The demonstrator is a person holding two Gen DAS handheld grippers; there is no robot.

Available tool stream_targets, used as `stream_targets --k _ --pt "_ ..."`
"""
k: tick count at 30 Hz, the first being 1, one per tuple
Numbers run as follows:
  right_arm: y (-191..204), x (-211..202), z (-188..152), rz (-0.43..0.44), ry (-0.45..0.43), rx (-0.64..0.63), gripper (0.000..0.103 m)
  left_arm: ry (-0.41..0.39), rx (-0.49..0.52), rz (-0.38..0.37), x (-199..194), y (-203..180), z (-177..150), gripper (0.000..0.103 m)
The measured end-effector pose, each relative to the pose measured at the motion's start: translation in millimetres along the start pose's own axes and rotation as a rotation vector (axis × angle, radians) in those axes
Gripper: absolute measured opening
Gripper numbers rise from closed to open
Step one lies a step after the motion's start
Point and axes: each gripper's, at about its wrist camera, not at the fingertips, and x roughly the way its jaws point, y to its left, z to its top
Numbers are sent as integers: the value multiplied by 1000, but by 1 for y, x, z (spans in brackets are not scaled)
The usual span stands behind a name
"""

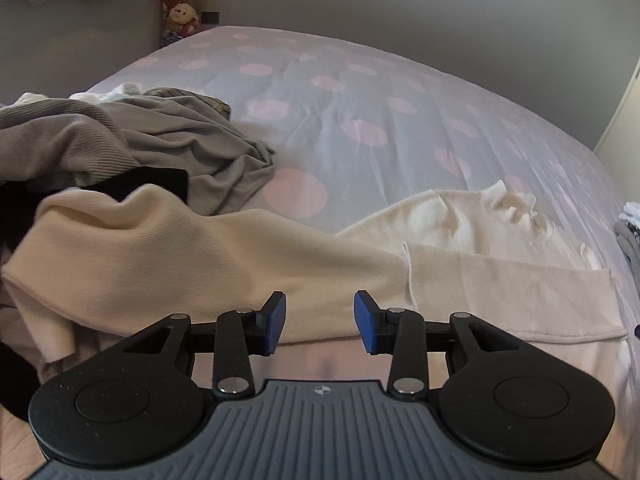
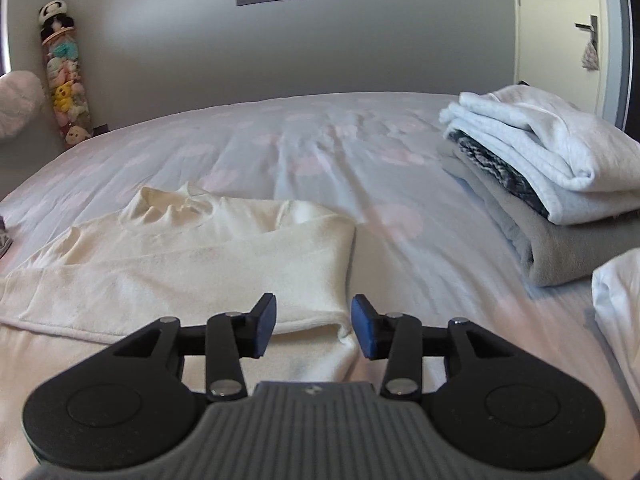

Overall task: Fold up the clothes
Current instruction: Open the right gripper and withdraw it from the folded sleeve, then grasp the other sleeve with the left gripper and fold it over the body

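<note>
One cream sweater is lying part-folded mid-bed, folded stack sitting to its right, unfolded heap waiting left; left gripper and right gripper are hovering agape, grasping nothing.

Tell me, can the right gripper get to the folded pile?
Probably yes. The right gripper is open with nothing between its pads, and only bare bedsheet lies between it and the folded pile off to its right.

Left tool and right tool both angled downward, jaws parted, blue pads at nine and three o'clock, nothing gripped between them.
</note>
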Motion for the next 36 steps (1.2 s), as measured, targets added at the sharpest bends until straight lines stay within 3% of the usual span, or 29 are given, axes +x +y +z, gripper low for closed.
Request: stream_targets --k 2,6,9,12,17,19,21,24,29,36 --pt "5 -1 -1 18 -2 -24 48 -10 4 37 -16 19 6 37" --pt "12 -1 -1 42 -8 -39 48 -51 42 226 -43 61 16 50" --pt "17 0 -1 60 -13 -54 51 -53 32 298 -48 90 20 53" --pt "22 6 -4 73 1 -77 52 -17 23 265 -39 107 22 53" --pt "28 21 -10 65 51 -113 52 -28 -25 242 -27 118 26 49" --pt "29 25 -11 63 61 -123 52 -16 -33 212 -26 119 27 18" --pt "30 28 -11 68 64 -124 52 -20 -14 199 -29 116 29 8" --pt "30 30 -11 80 64 -123 52 -61 -5 161 -45 106 36 4" --pt "28 25 -8 100 53 -101 52 -185 63 91 -92 56 60 3" --pt "19 19 -4 121 31 -40 52 -367 258 -54 -148 -59 102 3"
